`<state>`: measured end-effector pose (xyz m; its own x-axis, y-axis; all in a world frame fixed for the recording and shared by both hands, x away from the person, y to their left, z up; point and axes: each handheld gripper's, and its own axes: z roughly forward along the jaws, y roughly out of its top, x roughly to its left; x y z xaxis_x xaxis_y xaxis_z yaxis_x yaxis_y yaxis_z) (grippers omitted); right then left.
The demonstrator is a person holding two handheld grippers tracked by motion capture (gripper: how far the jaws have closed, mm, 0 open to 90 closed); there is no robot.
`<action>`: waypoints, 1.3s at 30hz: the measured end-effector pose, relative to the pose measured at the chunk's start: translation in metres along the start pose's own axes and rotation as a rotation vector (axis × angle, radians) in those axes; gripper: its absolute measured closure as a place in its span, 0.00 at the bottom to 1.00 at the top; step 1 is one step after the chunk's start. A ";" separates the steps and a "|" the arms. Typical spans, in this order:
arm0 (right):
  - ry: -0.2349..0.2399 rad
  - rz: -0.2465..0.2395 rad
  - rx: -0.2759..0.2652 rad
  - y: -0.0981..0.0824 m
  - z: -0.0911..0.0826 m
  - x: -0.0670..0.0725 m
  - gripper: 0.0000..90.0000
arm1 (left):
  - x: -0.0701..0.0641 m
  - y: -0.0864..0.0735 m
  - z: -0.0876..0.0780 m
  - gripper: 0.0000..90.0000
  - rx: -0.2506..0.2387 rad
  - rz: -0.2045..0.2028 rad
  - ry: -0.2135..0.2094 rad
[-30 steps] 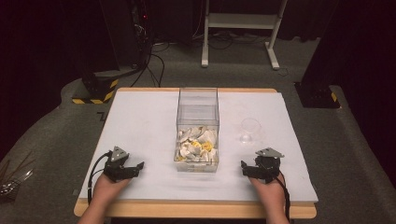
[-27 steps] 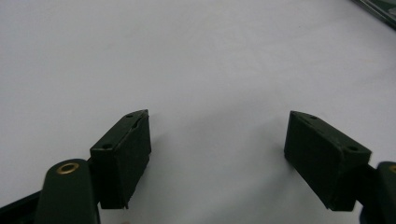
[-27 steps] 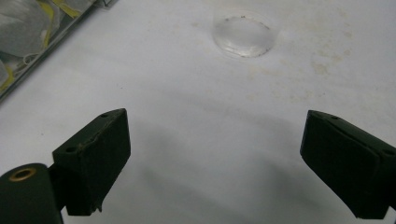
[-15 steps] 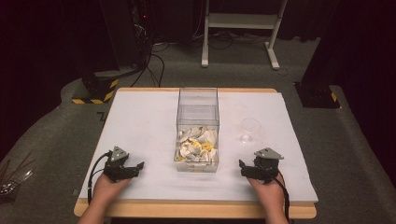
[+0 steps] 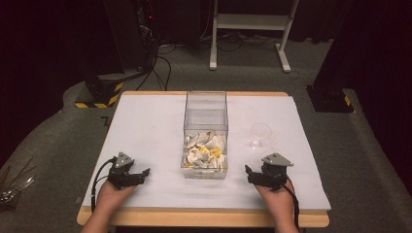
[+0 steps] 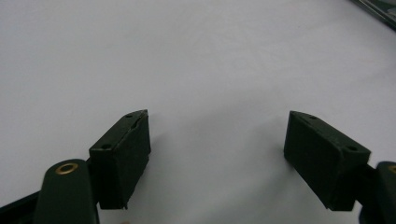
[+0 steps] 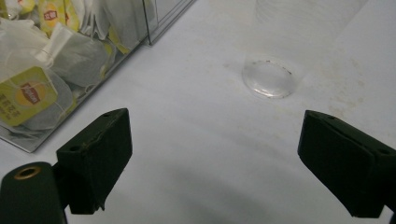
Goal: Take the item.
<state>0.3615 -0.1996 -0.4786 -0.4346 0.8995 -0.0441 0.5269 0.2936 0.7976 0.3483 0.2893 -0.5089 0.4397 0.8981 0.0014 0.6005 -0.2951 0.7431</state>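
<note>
A clear plastic box (image 5: 205,131) stands mid-table, its bottom heaped with tea bags (image 5: 204,153) bearing yellow tags. The same tea bags (image 7: 42,65) press against the box wall (image 7: 154,23) in the right gripper view. A clear plastic cup (image 5: 260,136) stands upright right of the box; its base (image 7: 269,79) lies ahead of my right gripper (image 7: 219,163), which is open and empty. My right gripper (image 5: 253,175) rests near the front edge, right of the box. My left gripper (image 5: 141,175) sits front left, open, with bare white table between its jaws (image 6: 217,158).
The white table top (image 5: 145,121) ends at a wooden front edge (image 5: 194,217). Black stands with yellow-striped bases (image 5: 97,94) and a white frame (image 5: 248,29) are on the floor behind. Some cutlery-like items (image 5: 12,187) lie on the floor at far left.
My right gripper has shifted slightly left and turned toward the box. The left gripper has stayed put.
</note>
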 end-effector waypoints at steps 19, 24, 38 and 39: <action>0.043 -0.012 -0.037 0.011 -0.011 0.003 0.12 | -0.001 0.000 0.000 0.25 -0.003 0.001 0.005; 0.054 -0.015 -0.046 0.014 -0.013 0.004 0.13 | -0.001 0.000 0.000 0.25 -0.003 0.000 0.005; 0.081 -0.015 -0.064 0.028 -0.017 0.012 0.14 | -0.001 0.000 0.000 0.25 -0.003 0.000 0.005; 0.083 -0.013 -0.066 0.030 -0.018 0.012 0.14 | -0.001 0.000 0.000 0.25 -0.003 0.000 0.005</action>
<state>0.3590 -0.1857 -0.4447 -0.5018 0.8649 -0.0071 0.4729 0.2812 0.8350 0.3479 0.2888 -0.5091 0.4365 0.8997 0.0050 0.5983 -0.2944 0.7452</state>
